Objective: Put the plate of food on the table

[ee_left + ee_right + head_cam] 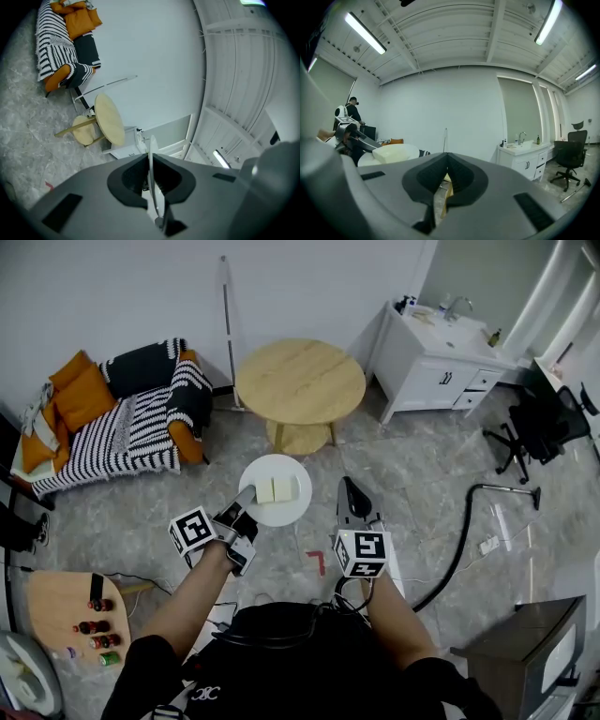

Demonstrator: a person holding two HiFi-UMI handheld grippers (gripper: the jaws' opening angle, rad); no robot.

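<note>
A white plate (274,513) carrying two pale blocks of food (277,488) hangs above the grey floor in the head view. My left gripper (247,496) is shut on the plate's left rim. In the left gripper view the plate (153,151) shows edge-on between the pads of that gripper (151,163). The round wooden table (300,381) stands just beyond the plate, apart from it, and is also in the left gripper view as the table (110,120). My right gripper (349,486) hangs right of the plate, shut and holding nothing (446,161). It sees the plate (367,158) and food (393,153) to its left.
A striped sofa (122,423) with orange cushions stands at the left. A white sink cabinet (436,367) and a black office chair (539,427) are at the right. A black hose (464,535) lies on the floor. A low table with bottles (66,610) is at the lower left.
</note>
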